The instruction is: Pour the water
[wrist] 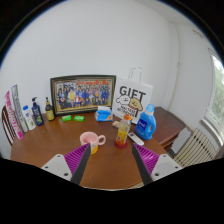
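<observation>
I look out over a brown wooden table [50,150] whose far edge meets a white wall, while its right edge drops off toward a radiator [196,148] under a window. Along the back stand a framed group photo [83,94] and a white gift bag [132,92], with a row of bottles [36,111] and a book or box leaning at the left end. Two small green things [73,119] lie before the frame, and a pink thing [103,116] sits near the bag's foot. My fingers [82,162] are spread wide apart, their magenta pads facing each other, and they hold nothing and touch nothing. Just ahead of them, in the gap, stands a pink cup [95,140] a little to the left, and beside it on the right a small clear bottle [122,133] with an orange label; whether it carries a cap I cannot tell from here. A blue jug [146,123] stands further right, near the table's right edge. The widest bare room is the tabletop to the left of the cup, between my left finger and the green things.
</observation>
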